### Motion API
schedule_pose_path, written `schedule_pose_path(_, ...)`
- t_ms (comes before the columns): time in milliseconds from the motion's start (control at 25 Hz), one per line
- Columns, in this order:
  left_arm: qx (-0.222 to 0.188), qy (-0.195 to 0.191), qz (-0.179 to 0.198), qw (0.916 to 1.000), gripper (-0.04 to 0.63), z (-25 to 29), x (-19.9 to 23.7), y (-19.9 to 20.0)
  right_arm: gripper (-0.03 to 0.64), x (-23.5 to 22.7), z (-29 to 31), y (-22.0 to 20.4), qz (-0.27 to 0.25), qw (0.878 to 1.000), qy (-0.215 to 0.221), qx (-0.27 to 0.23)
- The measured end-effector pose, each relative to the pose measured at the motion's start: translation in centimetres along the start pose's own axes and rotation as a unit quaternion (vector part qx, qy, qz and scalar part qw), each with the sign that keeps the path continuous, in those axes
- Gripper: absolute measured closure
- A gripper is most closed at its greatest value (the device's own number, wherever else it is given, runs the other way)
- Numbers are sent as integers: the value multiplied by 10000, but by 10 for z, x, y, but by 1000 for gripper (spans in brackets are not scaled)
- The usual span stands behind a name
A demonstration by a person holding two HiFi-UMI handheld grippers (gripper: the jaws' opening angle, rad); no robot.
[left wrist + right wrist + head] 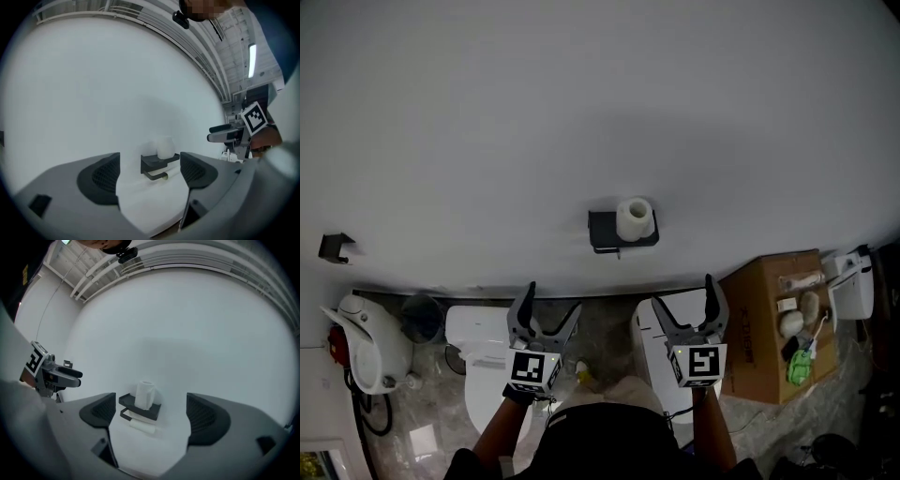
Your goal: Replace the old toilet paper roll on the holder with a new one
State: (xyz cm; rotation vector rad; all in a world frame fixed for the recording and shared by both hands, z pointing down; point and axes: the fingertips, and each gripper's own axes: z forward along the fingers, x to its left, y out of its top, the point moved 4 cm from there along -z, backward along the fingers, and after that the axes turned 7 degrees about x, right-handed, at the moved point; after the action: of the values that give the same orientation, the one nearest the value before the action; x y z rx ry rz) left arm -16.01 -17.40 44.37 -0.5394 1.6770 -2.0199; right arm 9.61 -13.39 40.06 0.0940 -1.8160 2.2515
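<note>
At the far left a small black hook (335,247) is sitting on the wall, and a white appliance (364,342) is standing on the floor below it, both well clear of the work. The left gripper (555,296) is hovering above the toilet (487,370), its jaws gaping wide and gripping nothing.

The black holder (605,232) is hanging on the bare wall ahead, well apart from both tools. The new roll (635,217) is standing upright on the holder's top shelf. The old roll (142,426), slim and white, is lying on the bar just beneath. The right gripper (682,291) is likewise spread wide and carrying nothing.

The reach for the old roll is only starting, I judge. It is calling for one tool to come in low, under the shelf, pinching the slim roll lightly across its body. The roll should then be slid along the bar rather than pulled outward. The bar's free end is looking to be on the right, though the view is too small to be sure.

Blank wall is lying open on both sides of the holder and below it, so approach room is generous. The shelf edge just above the bar is the tight spot, since a high jaw risks knocking the new roll off. On the right, the cardboard box (773,323) is standing near the right gripper, limiting any outward swing.
</note>
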Motion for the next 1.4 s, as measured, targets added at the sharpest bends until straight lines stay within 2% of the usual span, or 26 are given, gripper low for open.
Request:
schedule_pose_path(200, -33, -78, -78, 9999, 189, 28, 0, 0, 146, 3, 25, -13, -253, 9996, 78, 133)
schedule_pose_path(360, 15, -96, -22, 10000, 189, 29, -5, -5, 158, 22, 39, -28, -988, 9945, 259, 246)
schedule_pose_path(600, -5, -29, -225, 9997, 189, 34, 8, -20, 170, 53, 75, -56, -1844, 9802, 488, 529)
schedule_pose_path(680, 64, -25, -291, 9996, 189, 32, 9, -28, 175, 63, 87, -70, -2457, 9662, 463, 633)
schedule_pose_path(720, 87, -31, -309, 9995, 189, 32, 10, -31, 181, 66, 94, -78, -2941, 9525, 375, 692)
schedule_pose_path(800, 134, -56, -320, 9994, 189, 30, 10, -37, 206, 73, 109, -96, -3988, 9136, 145, 780)
schedule_pose_path(840, 165, -74, -334, 9993, 189, 29, 9, -39, 218, 75, 116, -104, -4370, 8957, 76, 817)
schedule_pose_path(920, 220, -94, -347, 9991, 189, 25, 6, -43, 229, 79, 130, -118, -4808, 8723, 43, 894)
schedule_pose_path(1000, 266, -84, -300, 9992, 189, 23, 6, -45, 229, 81, 144, -125, -4996, 8611, 61, 948)
schedule_pose_path(1240, 290, -116, -175, 9994, 189, 22, 1, -43, 264, 83, 181, -142, -5268, 8415, 99, 1198)
schedule_pose_path(1360, 255, -81, -141, 9995, 189, 22, -1, -44, 298, 82, 193, -143, -5363, 8354, -5, 1207)
schedule_pose_path(1400, 215, -91, -172, 9996, 189, 23, -2, -42, 341, 82, 195, -141, -5420, 8322, -73, 1166)
